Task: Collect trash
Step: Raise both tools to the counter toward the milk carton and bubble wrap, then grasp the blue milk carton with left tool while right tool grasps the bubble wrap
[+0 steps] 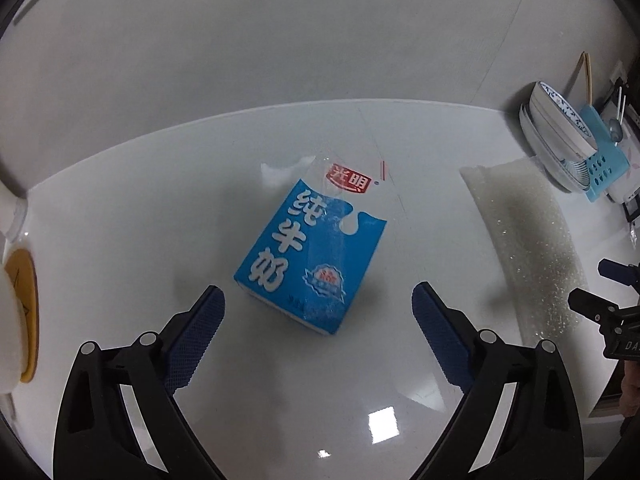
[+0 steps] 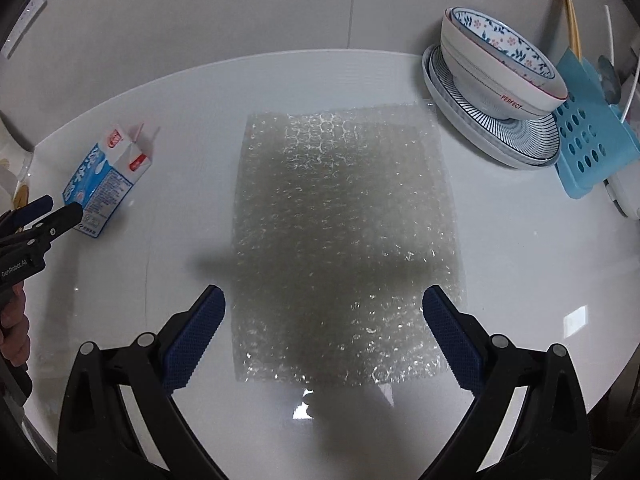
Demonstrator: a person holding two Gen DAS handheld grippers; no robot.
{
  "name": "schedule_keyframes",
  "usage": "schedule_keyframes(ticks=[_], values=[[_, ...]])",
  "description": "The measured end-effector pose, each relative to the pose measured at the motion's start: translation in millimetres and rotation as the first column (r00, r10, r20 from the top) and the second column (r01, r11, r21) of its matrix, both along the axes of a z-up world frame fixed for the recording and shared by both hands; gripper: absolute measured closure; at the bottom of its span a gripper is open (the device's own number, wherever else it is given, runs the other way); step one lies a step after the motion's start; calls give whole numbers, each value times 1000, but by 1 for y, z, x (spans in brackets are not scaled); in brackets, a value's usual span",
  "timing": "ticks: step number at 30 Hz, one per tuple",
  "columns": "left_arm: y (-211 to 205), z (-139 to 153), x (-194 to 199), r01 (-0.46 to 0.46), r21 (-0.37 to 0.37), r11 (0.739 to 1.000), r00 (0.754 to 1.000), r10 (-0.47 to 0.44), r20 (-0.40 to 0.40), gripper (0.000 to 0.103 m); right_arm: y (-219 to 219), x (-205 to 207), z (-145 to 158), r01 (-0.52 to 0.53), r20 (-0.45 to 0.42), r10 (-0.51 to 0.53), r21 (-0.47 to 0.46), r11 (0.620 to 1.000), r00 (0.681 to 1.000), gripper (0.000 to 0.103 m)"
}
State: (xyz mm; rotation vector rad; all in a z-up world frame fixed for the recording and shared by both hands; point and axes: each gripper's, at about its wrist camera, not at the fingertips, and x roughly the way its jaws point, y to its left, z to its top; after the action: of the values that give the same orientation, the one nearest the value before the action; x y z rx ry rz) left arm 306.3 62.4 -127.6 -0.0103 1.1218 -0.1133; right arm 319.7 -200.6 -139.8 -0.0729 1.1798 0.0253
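A blue and white milk carton [image 1: 310,256] lies on its side on the white table [image 1: 160,200]. My left gripper [image 1: 318,300] is open and empty, its jaws standing wide just short of the carton's near end. A sheet of clear bubble wrap [image 2: 344,240] lies flat on the table. My right gripper [image 2: 324,300] is open and empty, above the sheet's near part with a jaw on either side. The carton also shows at the left of the right wrist view [image 2: 106,178], with the left gripper [image 2: 52,210] next to it. The bubble wrap shows at the right of the left wrist view [image 1: 524,240].
Stacked patterned bowls on a plate [image 2: 496,92] lean against a blue perforated rack [image 2: 588,140] with chopsticks [image 2: 568,16] at the back right. A white and yellow object [image 1: 16,300] sits at the far left edge. A grey wall [image 1: 280,32] runs behind the table.
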Motion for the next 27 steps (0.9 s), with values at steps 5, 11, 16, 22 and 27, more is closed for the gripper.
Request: schedule_keyframes(ticks=[5,11,16,22,27], values=[[-1,-20,22,45,18,999,998,-44,-36,11,-3,25,-22,26,-55,-26,-8,1000,998,8],[-5,-35,34,55,20,998,996,-53,-74,23,-1,38,-45,45,-131,-46,-11,999,990,15],[-9,-38,38,44,19,999,995,-42,-87,27,2,37,-51,50,-138,-51,-10,999,989,20],[-12,-37,33,6,29,1000,995,-3,-98,29,4,37,-45,66,-155,-64,8,998,986,54],[-16,-33,23,-6,46,999,996,10,-86,29,9,36,-42,56,-143,-56,-1,998,988,88]])
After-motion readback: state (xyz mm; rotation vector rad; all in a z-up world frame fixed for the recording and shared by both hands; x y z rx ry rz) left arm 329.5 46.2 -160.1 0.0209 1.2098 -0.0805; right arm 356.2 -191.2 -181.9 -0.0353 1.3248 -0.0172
